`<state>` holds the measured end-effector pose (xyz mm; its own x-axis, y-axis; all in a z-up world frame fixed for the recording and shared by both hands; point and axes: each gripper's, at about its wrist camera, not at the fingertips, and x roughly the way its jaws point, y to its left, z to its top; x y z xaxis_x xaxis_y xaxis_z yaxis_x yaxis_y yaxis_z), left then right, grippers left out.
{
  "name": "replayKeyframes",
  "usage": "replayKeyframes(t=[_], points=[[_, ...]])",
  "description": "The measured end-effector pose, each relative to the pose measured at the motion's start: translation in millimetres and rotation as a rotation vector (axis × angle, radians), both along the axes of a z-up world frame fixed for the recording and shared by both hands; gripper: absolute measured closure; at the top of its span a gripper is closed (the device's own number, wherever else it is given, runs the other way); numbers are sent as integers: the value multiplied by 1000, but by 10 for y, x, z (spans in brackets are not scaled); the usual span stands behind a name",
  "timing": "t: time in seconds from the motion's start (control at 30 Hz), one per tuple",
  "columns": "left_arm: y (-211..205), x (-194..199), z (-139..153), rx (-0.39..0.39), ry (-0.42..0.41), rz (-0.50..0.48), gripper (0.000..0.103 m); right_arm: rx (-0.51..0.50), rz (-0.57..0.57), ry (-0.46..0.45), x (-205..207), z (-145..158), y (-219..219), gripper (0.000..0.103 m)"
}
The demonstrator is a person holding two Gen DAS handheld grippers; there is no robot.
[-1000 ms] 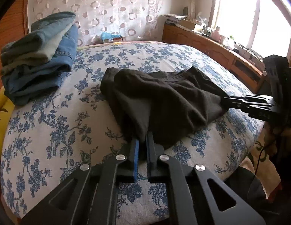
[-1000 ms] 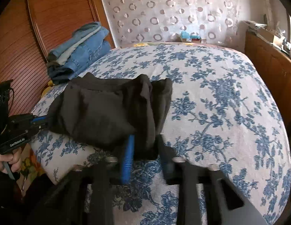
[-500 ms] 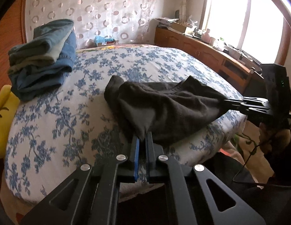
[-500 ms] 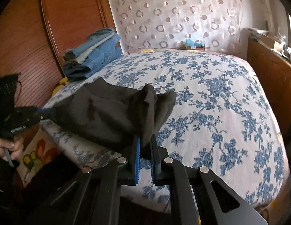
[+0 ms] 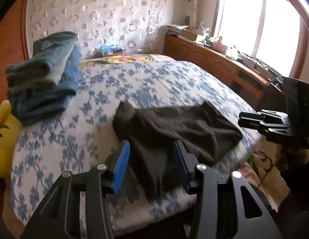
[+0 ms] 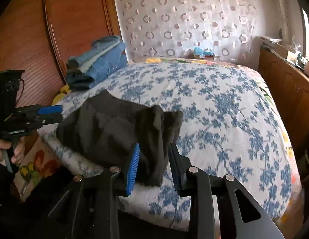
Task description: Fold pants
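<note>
The bed, covered in a white spread with blue flowers, fills most of both views; its far half is bare. Its near edge rounds off and drops just in front of both tools. A wooden cabinet runs close along the window side, and a wooden headboard stands along the opposite side.

A stack of folded jeans sits at the bed's edge by the headboard, well apart from the dark pants. The pants lie bunched across the near edge of the bed, one end drooping a little over it.

The left tool is spreading, its blue pads clear of the cloth on either side, with a fold of the pants lying between them on the bed. The right tool is also spreading; a hanging fold of the pants sits between its pads, and it seems free of them, though blur makes this hard to be sure of.

A hand grips the left tool's handle. That tool's body bears a small white label, too blurred to read.
</note>
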<state>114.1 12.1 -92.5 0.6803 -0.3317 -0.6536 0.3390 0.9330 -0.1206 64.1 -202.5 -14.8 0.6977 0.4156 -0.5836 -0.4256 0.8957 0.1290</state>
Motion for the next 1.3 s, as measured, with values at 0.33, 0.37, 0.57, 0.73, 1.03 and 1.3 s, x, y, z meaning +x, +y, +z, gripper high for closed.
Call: replayKeyframes(t=[0.33,0.37,0.57,0.73,1.03,1.3], points=[[-73,535,-218,-1,71,4,57,9,37,40,620,-69,237,71],[-70,551,-247,1,77,7,57,-6,25,45,687,-104,258,71],[-65,553,-433,38,84,17,57,-29,18,100,950,-221,360,71],[-54,546,-475,34,51,16,57,-59,34,86,987,-203,456,71],[-45,528,-478,32,43,16,57,-122,78,87,1081,-214,591,71],[-123,501,-429,68,26,12,64,-37,100,111,1133,-218,467,83]])
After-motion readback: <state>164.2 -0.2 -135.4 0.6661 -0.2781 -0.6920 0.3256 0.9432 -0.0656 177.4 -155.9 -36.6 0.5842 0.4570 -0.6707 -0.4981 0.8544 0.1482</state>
